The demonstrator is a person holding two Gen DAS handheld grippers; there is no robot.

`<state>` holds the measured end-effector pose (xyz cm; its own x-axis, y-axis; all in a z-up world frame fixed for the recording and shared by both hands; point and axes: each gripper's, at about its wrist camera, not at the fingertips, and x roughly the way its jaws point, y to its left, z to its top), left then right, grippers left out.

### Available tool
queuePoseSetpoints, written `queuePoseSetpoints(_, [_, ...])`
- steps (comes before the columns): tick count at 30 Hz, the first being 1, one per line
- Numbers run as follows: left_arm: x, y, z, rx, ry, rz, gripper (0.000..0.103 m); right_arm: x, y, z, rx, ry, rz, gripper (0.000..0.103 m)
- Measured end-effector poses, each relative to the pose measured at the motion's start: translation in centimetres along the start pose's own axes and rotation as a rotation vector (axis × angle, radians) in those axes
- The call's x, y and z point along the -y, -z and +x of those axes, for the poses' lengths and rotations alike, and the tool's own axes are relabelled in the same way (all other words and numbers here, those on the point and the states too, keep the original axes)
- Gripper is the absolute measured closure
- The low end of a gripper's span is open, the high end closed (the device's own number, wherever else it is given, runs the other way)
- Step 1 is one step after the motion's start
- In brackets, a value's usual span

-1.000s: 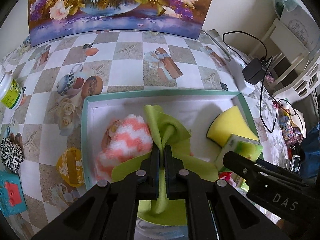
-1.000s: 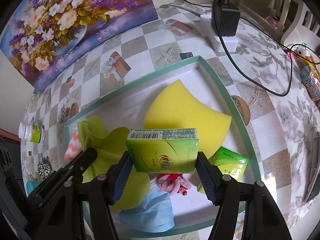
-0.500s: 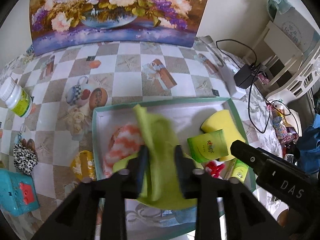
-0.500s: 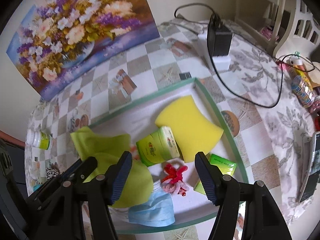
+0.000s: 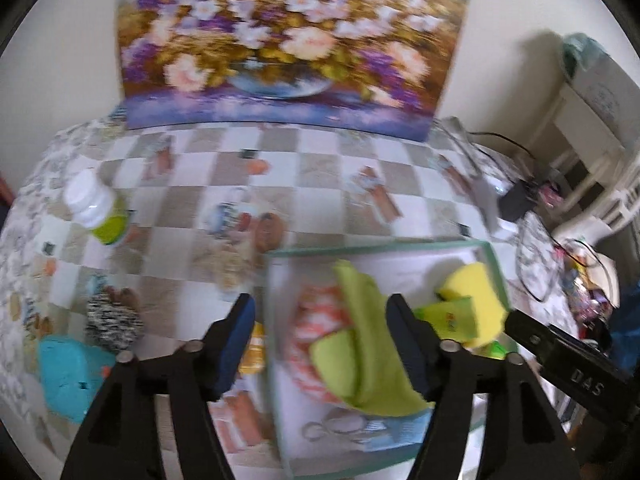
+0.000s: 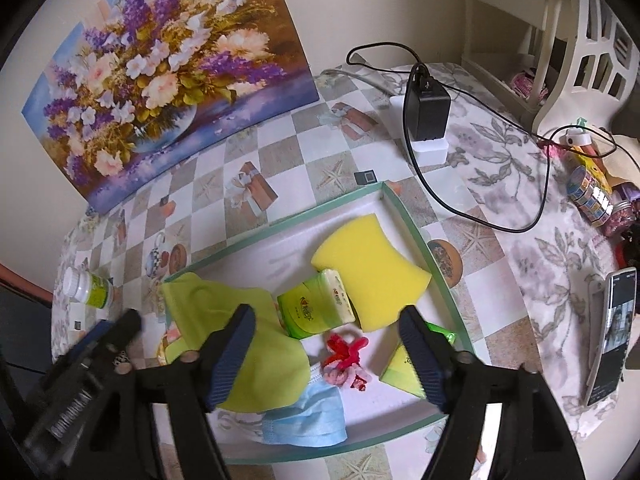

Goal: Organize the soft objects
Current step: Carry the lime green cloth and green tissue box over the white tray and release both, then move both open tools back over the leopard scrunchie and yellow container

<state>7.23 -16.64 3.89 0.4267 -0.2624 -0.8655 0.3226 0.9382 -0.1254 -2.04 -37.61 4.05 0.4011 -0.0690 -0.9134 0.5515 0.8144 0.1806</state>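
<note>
Green cloth (image 6: 256, 344) lies crumpled in the tray (image 6: 416, 220), left side, partly over the blue mask (image 6: 308, 420). Tissue pack (image 6: 316, 308) leans on the yellow sponge (image 6: 372, 260) beside it. Left gripper (image 5: 320, 340) and right gripper (image 6: 328, 348) both above the tray, jaws opening, nothing pinched.

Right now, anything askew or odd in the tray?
Yes. The green tissue pack lies tilted, propped on the edge of the yellow sponge rather than flat. The green cloth is rumpled, draped over the blue face mask.
</note>
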Motion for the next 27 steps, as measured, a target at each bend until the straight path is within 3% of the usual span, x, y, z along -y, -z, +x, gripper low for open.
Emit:
queuePoseSetpoints(5, [-2.6,-0.3,0.4,-0.004,-0.066,-0.043,0.027,-0.5,0.2,0.4,-0.011,0.017,-0.021,0.017])
queuePoseSetpoints(7, [-3.4,-0.2,0.7,-0.009,-0.083,-0.055,0.017,-0.7,0.2,0.4,-0.009,0.017,-0.028,0.013])
queuePoseSetpoints(11, [-4.7,-0.3,0.7,0.004,-0.101,-0.072,0.014,-1.0,0.2,0.4,-0.002,0.029,-0.042,0.003])
queuePoseSetpoints(13, [-5.3,-0.3,0.6,0.014,-0.112,-0.082,0.004,-1.2,0.3,0.5,-0.003,0.034,-0.050,0.000])
queuePoseSetpoints(27, [-10.8,-0.4,-0.2,0.064,-0.104,-0.207,0.002,-2.4,0.5,0.6,-0.006,0.031,-0.081,0.000])
